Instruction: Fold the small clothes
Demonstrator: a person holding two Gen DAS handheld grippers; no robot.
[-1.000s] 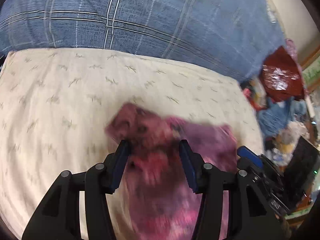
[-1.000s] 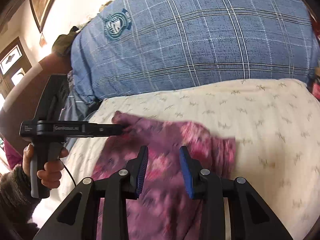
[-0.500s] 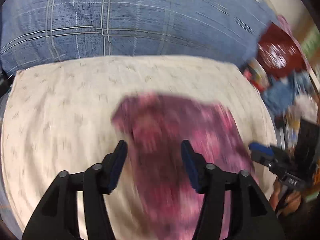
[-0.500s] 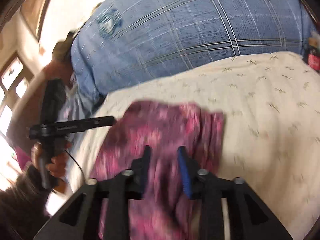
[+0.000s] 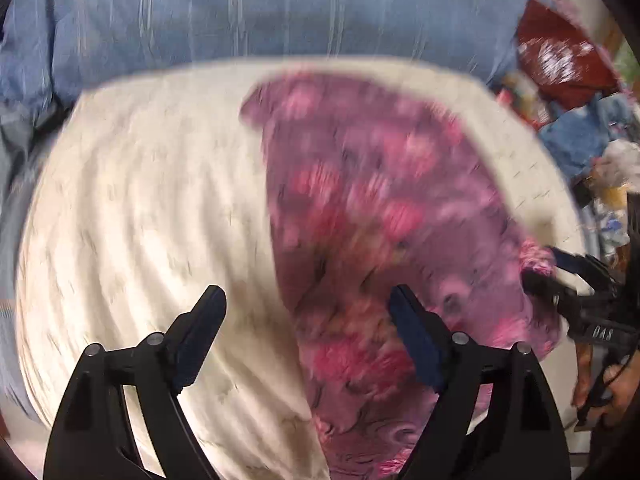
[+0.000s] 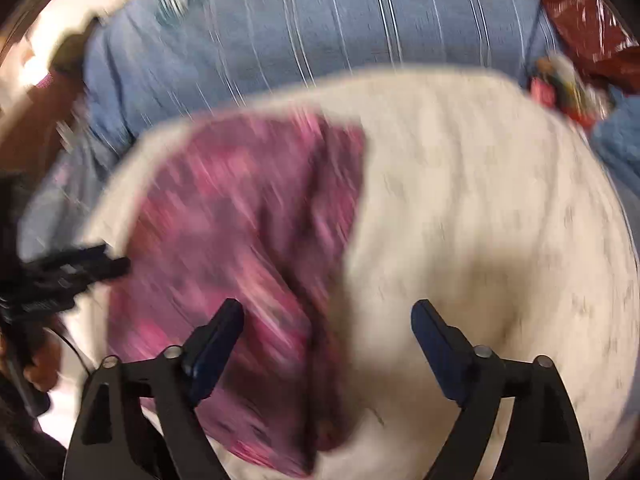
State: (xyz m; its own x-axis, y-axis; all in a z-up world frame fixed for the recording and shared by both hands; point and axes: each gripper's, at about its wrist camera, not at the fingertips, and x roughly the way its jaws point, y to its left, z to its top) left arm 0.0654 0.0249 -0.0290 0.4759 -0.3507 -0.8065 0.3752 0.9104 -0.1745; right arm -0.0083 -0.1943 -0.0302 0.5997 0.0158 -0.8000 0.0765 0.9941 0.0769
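Both let go! Left gripper and right gripper now gape wide, empty; the garment lies released on the cushion, that fold laid.

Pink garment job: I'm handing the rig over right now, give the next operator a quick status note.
Left gripper: open, empty, above the garment's left edge.
Right gripper: open, empty, above its right edge.
Pink floral garment: lying on the cream cushion, in front of the blue plaid bedding.
Done: garment laid down and released; blur hides any folds.
Left: make the folds.
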